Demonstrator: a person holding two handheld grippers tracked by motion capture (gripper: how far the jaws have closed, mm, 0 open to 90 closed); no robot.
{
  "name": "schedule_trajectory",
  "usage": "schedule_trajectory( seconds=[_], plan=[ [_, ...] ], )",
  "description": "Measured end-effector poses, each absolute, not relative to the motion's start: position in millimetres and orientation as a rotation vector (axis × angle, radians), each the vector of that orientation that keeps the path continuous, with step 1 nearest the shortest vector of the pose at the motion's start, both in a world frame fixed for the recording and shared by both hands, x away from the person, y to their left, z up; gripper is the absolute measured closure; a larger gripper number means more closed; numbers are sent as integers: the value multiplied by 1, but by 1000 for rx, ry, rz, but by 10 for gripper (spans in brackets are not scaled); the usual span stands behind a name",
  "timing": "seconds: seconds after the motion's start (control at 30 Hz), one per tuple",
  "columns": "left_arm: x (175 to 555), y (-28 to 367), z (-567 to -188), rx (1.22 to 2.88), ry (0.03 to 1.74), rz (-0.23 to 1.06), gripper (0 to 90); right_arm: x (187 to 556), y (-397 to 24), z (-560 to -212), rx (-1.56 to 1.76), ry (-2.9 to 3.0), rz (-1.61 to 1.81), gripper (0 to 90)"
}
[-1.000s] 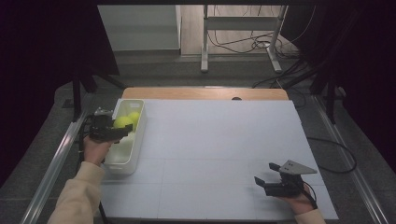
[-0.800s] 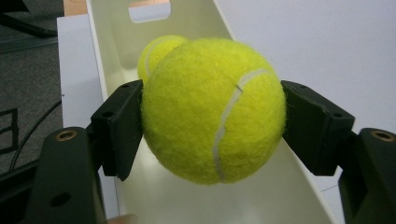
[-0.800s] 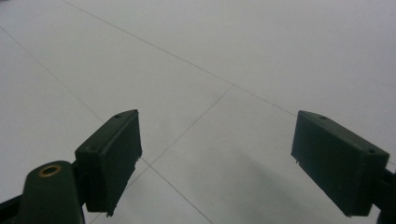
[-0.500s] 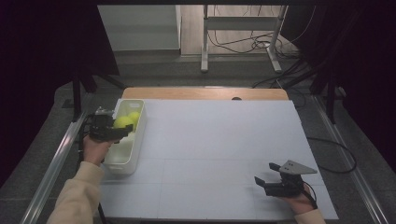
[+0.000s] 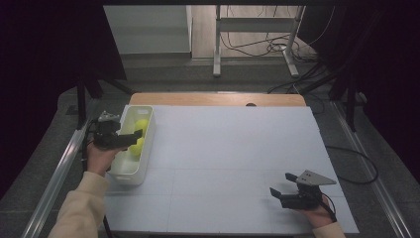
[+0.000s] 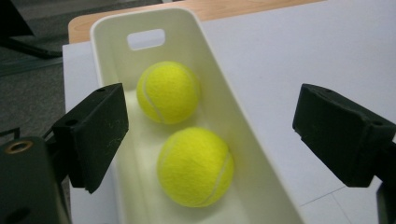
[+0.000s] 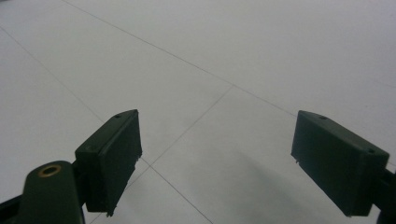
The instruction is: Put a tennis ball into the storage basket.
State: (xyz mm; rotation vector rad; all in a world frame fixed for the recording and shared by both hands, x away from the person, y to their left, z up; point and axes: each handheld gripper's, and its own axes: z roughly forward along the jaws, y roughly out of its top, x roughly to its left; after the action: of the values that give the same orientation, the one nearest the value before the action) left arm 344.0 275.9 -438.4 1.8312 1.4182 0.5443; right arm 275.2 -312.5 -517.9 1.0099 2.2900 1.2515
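Note:
A white oblong bin [image 5: 148, 144] stands at the table's left edge with two yellow tennis balls [image 5: 142, 124] [image 5: 136, 146] in it. My left gripper [image 5: 136, 135] hovers over the bin from the left. Its jaws have just been opening and now stand wide apart. In the left gripper view the near ball [image 6: 194, 166] and the far ball [image 6: 168, 92] lie on the floor of the bin [image 6: 219, 60], below my left gripper [image 6: 212, 116], and the pads touch neither. My right gripper [image 5: 275, 191] rests low at the front right, open over bare white tabletop [image 7: 217, 140].
The white table sheet [image 5: 233, 148] spreads wide between the two hands. A wooden strip [image 5: 213, 99] runs along the far edge. Metal rails [image 5: 59, 168] flank the table. A stand's legs and cables [image 5: 257, 44] sit on the floor beyond.
The left jaws have opened. The ball that sat at them above the bin now lies in the bin beside the other. The right hand has not moved.

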Motion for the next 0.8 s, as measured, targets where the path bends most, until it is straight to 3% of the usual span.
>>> schedule_trajectory(
  seconds=[0.8],
  plan=[
    [317,249,-424,1774,1219,513,113,278,-310,-518,1000,2297,1274,166]
  ],
)
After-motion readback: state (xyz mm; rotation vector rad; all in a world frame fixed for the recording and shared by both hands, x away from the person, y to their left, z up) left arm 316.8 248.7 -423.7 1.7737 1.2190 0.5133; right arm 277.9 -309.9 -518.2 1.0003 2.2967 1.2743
